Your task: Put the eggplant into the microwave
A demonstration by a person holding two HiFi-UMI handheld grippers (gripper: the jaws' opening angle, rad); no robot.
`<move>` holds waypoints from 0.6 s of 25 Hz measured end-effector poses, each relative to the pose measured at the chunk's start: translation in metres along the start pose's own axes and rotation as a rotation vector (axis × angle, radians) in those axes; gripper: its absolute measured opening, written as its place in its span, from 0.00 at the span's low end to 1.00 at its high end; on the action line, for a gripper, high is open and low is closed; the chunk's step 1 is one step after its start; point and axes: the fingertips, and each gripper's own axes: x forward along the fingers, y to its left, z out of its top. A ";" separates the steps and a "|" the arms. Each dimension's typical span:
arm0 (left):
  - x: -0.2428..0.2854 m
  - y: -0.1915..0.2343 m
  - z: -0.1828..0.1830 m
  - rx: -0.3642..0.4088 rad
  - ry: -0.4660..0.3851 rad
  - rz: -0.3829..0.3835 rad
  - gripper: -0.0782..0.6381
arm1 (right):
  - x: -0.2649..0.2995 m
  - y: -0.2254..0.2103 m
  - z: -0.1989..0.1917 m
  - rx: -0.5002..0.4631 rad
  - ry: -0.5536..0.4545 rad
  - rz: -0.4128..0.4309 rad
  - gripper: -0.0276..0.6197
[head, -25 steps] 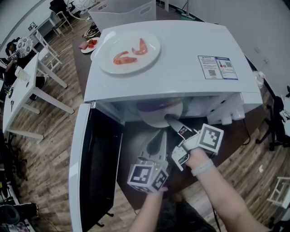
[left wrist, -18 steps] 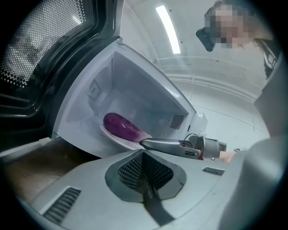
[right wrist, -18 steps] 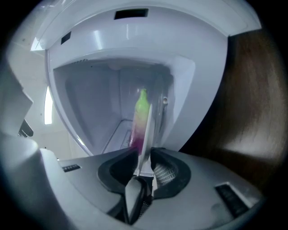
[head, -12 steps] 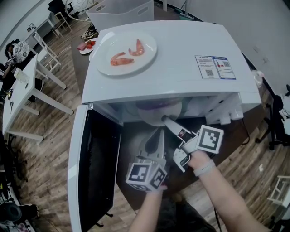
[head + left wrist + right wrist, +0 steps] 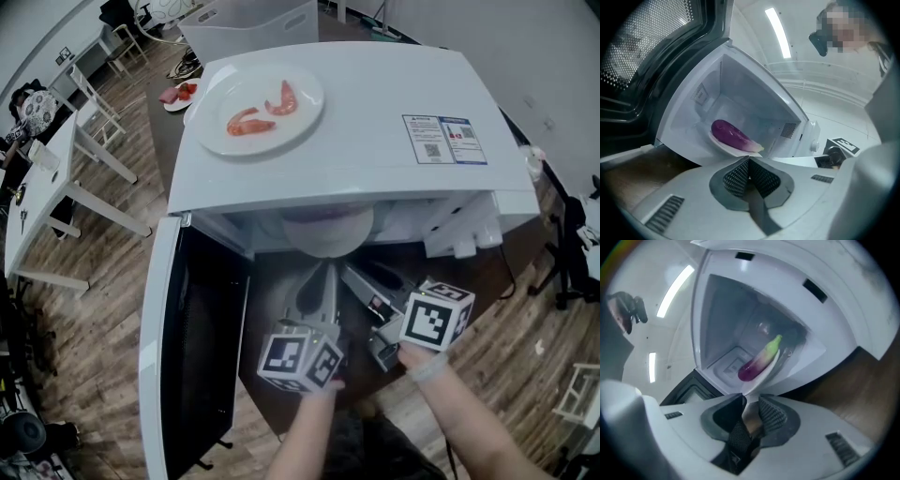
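Right hand-held gripper, jaws just narrowed but apart, empty, faces eggplant in microwave.

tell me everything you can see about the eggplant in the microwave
The eggplant is whole, smooth and glossy purple, fading to pale near its green stem end. It lies on its side on a white plate inside the open microwave, with the stem end pointing away from the swung-open door. Only the plate touches it.

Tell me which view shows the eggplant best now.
Left gripper view: the eggplant lies in full side view on its plate inside the microwave. Right gripper view shows it smaller; head view, barely a purple sliver.
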 end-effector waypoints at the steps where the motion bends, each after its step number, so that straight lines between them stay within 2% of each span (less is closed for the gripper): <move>1: 0.000 0.000 0.000 0.004 0.000 0.001 0.13 | -0.001 0.002 0.001 -0.086 -0.003 -0.019 0.21; 3: 0.001 0.000 0.000 0.016 0.001 0.005 0.13 | -0.003 0.004 0.004 -0.281 -0.009 -0.079 0.07; 6: 0.001 0.000 0.000 0.049 0.008 0.008 0.13 | -0.001 0.007 0.005 -0.457 -0.003 -0.133 0.05; 9: 0.000 0.001 -0.001 0.071 0.013 0.011 0.13 | 0.004 0.010 0.003 -0.513 0.002 -0.156 0.05; 15: -0.002 0.004 0.000 0.084 0.014 0.020 0.13 | 0.010 0.011 0.003 -0.540 -0.007 -0.175 0.05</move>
